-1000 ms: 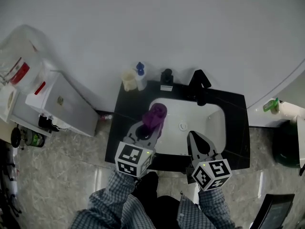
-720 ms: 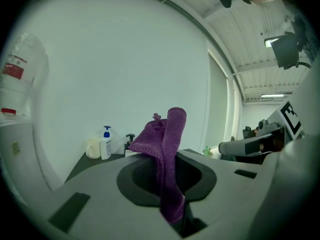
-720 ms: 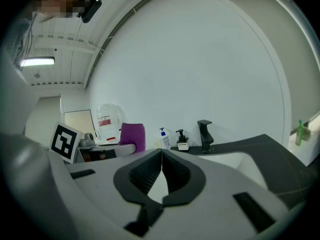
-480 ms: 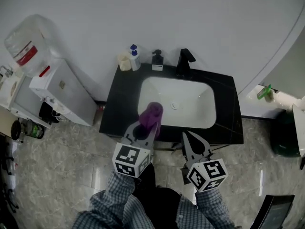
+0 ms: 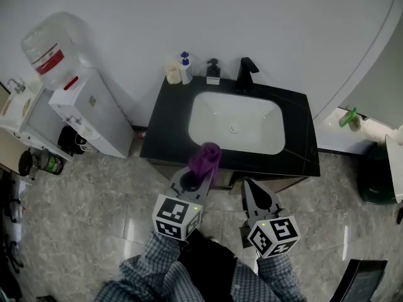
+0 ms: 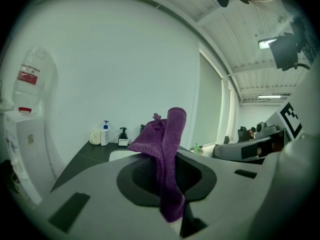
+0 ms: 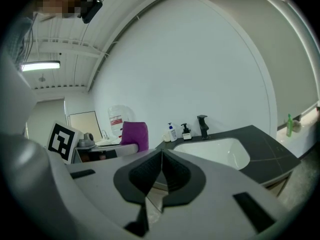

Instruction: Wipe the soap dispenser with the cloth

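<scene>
Cloth (image 5: 206, 159): purple knitted fabric, coarse matt weave. Left tool (image 5: 198, 172) and right tool (image 5: 247, 185): smooth matt grey plastic bodies, black ribbed pads (image 7: 145, 174). Bench (image 5: 165, 131): black, polished, faintly veined. Basin (image 5: 214, 121): smooth glossy white. Faucet (image 5: 245, 73): matt black. Floor (image 5: 94, 194): grey marbled, polished

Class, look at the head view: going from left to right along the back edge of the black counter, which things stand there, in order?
cream cup → white bottle with a blue pump → soap dispenser → black tap
</scene>
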Demonstrator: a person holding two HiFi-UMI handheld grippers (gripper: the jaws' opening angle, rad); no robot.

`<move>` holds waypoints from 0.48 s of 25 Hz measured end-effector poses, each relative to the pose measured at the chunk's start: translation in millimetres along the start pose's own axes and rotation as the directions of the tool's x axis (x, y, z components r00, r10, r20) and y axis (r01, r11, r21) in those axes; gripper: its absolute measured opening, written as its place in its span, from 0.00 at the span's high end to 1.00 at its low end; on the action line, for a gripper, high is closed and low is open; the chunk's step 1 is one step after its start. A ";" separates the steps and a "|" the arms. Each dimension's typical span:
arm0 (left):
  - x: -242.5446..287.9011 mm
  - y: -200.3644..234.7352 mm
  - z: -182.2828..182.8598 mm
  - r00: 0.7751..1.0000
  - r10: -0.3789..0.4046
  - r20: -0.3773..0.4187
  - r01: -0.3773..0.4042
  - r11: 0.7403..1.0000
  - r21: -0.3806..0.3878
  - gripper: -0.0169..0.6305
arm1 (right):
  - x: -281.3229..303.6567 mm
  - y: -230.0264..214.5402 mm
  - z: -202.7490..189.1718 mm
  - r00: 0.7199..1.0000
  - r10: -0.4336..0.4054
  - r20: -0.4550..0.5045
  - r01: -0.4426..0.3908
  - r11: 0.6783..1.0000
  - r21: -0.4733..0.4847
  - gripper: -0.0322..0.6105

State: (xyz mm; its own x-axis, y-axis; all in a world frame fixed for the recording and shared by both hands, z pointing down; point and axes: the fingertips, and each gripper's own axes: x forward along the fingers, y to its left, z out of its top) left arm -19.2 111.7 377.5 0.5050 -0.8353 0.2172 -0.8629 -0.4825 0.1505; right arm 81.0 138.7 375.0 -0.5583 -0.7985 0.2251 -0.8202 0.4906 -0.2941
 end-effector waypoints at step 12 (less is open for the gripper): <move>-28.1 6.2 -0.6 0.999 -0.043 -0.011 0.043 0.999 0.004 0.88 | 17.7 36.9 4.3 1.000 0.015 0.019 -0.015 1.000 -0.006 0.92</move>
State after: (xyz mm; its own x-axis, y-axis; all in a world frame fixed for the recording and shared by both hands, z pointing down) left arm -38.8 132.3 372.8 0.5421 -0.8105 0.2216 -0.8402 -0.5193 0.1562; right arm 41.3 141.2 364.1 -0.5682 -0.7975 0.2030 -0.8126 0.5047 -0.2917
